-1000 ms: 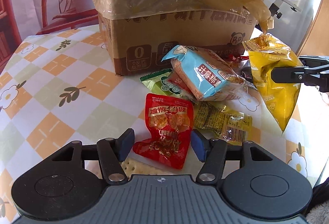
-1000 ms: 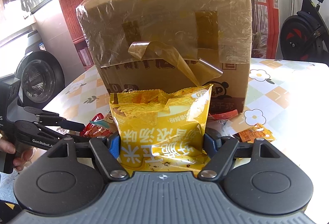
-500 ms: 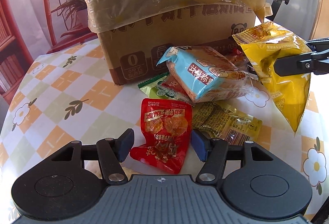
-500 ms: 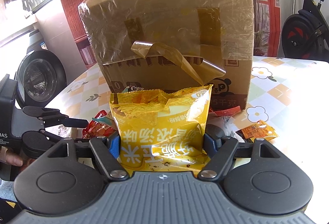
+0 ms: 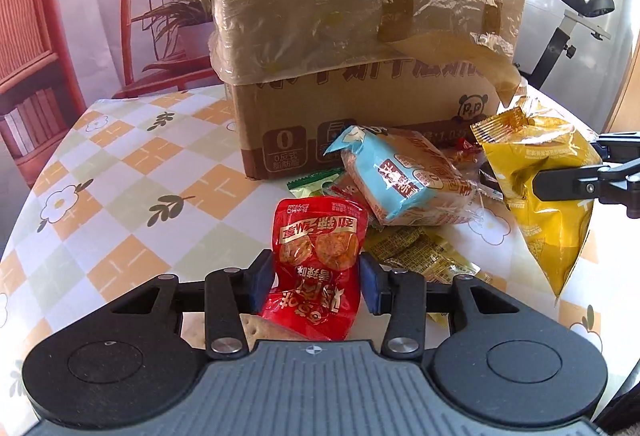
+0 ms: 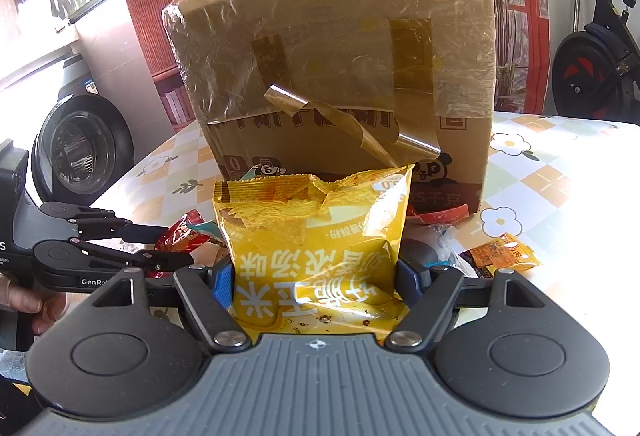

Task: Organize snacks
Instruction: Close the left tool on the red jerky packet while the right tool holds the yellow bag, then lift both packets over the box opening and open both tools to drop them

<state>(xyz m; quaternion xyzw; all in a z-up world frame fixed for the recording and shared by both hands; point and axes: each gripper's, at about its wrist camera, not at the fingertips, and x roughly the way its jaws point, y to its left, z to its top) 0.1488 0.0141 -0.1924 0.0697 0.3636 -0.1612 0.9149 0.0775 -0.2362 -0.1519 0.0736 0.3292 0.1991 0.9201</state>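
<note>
Red foil is now pinched between our left gripper's [image 5: 317, 278] pads: its jaws have just been closing on the red pouch [image 5: 318, 260], which half a second ago lay flat on the table [image 5: 132, 172] and now stands lifted between them, its top upright. Our right gripper [image 6: 316, 288] stays clamped on the yellow bag [image 6: 316, 236], held off the table before the box [image 5: 360, 48]. We judge both hands loaded, so each snack is ready to carry; the pile [image 5: 400, 176] by the box waits.
</note>
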